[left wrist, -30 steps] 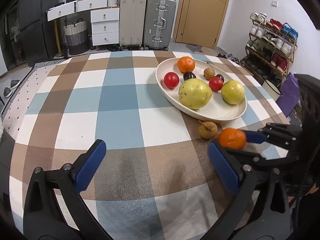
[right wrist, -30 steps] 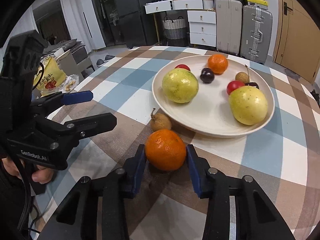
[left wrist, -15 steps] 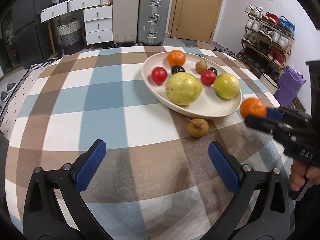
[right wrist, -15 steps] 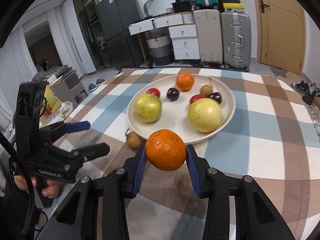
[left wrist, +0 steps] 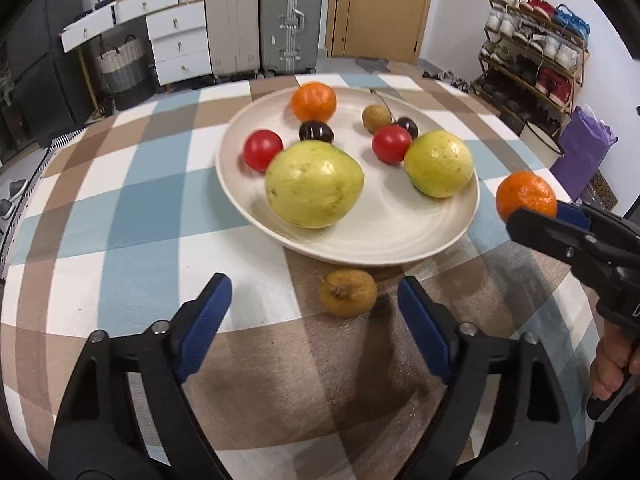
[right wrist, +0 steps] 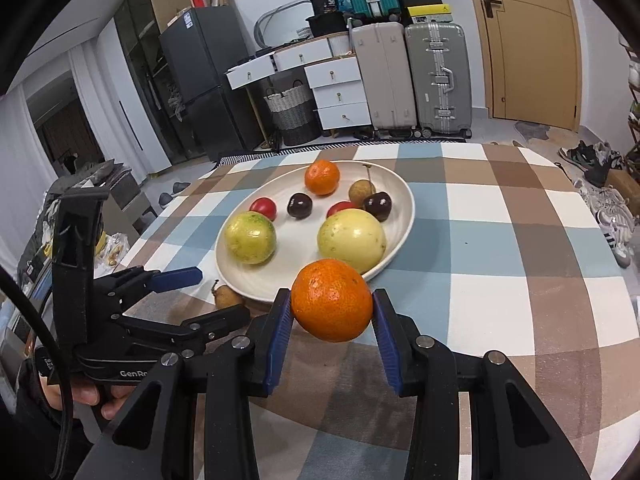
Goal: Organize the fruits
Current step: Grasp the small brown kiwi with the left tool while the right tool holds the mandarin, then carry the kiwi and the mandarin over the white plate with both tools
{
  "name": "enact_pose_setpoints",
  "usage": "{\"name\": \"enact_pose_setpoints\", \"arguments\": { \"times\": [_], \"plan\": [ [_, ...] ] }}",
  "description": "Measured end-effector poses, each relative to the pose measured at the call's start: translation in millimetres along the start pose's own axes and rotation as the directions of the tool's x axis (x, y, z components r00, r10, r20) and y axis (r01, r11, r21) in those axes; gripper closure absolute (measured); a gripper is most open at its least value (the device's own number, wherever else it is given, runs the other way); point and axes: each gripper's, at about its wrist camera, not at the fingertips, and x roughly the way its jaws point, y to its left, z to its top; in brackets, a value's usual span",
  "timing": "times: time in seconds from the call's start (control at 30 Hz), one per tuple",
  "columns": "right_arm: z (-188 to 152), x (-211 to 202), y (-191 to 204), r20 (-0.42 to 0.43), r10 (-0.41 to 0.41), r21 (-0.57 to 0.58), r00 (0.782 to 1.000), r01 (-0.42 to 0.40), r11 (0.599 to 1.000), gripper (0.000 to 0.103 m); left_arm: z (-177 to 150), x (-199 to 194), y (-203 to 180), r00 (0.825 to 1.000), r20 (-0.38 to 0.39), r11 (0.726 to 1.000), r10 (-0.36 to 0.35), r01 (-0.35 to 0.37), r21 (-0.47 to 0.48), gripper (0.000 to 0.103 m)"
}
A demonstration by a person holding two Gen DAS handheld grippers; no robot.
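The checked table [left wrist: 132, 208] carries the cream plate [left wrist: 400, 236], already loaded with two yellow-green guavas [left wrist: 314, 184], another orange, tomatoes and dark cherries. The right gripper [right wrist: 331, 322] pinches the mandarin [right wrist: 331, 300] in the air, just short of the plate's near rim; a good release looks like the bare patch in front, lowered gently so nothing rolls. The left gripper [left wrist: 314, 312] is closing, jaws either side of the small brown fruit [left wrist: 349, 293] on the cloth beside the plate, pads not yet touching; centring it first seems wise.
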Motion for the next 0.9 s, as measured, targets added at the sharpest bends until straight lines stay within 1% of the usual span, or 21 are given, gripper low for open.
{"name": "enact_pose_setpoints", "arguments": {
  "times": [0.1,0.2,0.23,0.27,0.3,0.33,0.43,0.47,0.6,0.67,0.9],
  "plan": [
    [0,-1,-3,0.004,-0.005,0.006,1.0,0.005,1.0,0.063,2,5,-2,1.0,-0.006,1.0,0.007,-0.007,0.002,0.022],
    [0,-2,-7,0.006,-0.011,0.017,1.0,0.011,1.0,0.063,4,6,-4,1.0,-0.005,1.0,-0.005,0.005,0.001,0.029],
    [0,-2,-8,0.005,-0.013,0.02,1.0,0.013,1.0,0.063,4,6,-4,1.0,-0.003,1.0,-0.005,0.006,0.006,0.035],
    [0,-2,-9,0.004,-0.014,0.022,1.0,0.014,1.0,0.063,4,5,-6,1.0,-0.001,1.0,-0.008,0.008,0.017,0.045],
    [0,-2,-9,0.002,-0.015,0.024,1.0,0.014,1.0,0.063,3,4,-6,1.0,0.002,1.0,-0.016,0.015,0.025,0.05],
    [0,-1,-9,-0.002,-0.013,0.025,1.0,0.013,1.0,0.063,3,3,-6,1.0,0.003,0.999,-0.028,0.028,0.032,0.06],
    [-1,0,-11,-0.012,-0.015,0.031,1.0,0.016,0.999,0.063,0,-2,-4,0.997,0.003,0.996,-0.083,0.083,0.034,0.078],
    [-1,0,-11,-0.012,-0.015,0.032,1.0,0.016,0.999,0.063,-1,-3,-4,0.995,0.007,0.995,-0.096,0.096,0.034,0.078],
    [-2,2,-11,-0.013,-0.013,0.03,1.0,0.013,0.999,0.063,-6,-7,-5,0.996,0.018,0.995,-0.088,0.087,0.056,0.078],
    [-3,3,-11,-0.016,-0.013,0.026,1.0,0.013,1.0,0.063,-8,-10,-4,0.995,0.022,0.994,-0.099,0.097,0.054,0.078],
    [-3,2,-9,-0.007,-0.005,0.022,1.0,0.005,1.0,0.063,-8,-27,-3,0.992,0.069,0.993,-0.105,0.101,0.054,0.078]
  ]
}}
